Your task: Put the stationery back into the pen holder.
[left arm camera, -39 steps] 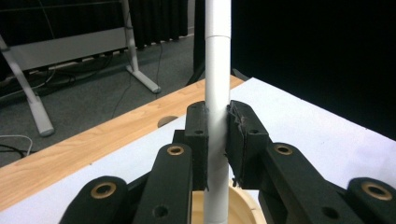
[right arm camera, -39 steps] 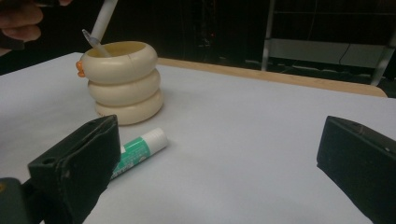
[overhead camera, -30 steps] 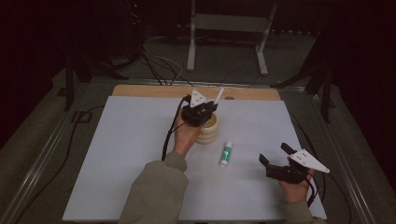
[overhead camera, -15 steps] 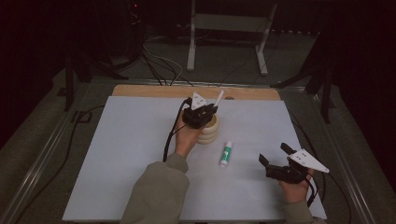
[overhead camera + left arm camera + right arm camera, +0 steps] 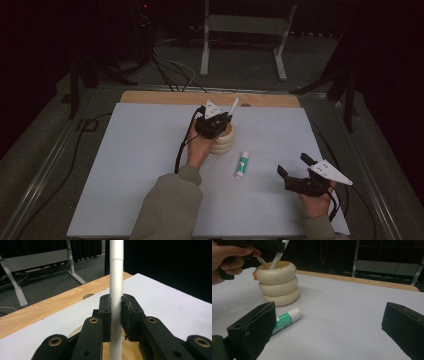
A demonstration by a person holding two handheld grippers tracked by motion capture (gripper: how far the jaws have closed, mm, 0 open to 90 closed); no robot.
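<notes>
Little has shifted since the earlier frames: left gripper [image 5: 216, 123] stays over the ringed cream cup [image 5: 223, 140], jaws clamped on a white pen [image 5: 116, 290] whose lower end sits inside the cup, possibly touching bottom. Right gripper [image 5: 295, 172] rests wide apart, empty. Glue stick [image 5: 242, 165] lies on the white sheet [image 5: 125, 165] between them.

The green label on the glue stick [image 5: 287, 319] is too blurred to read.

Hand-held gripper [image 5: 116, 315] clamping white stick [image 5: 116, 290], possibly a pen, over cream holder [image 5: 130, 350]
</notes>
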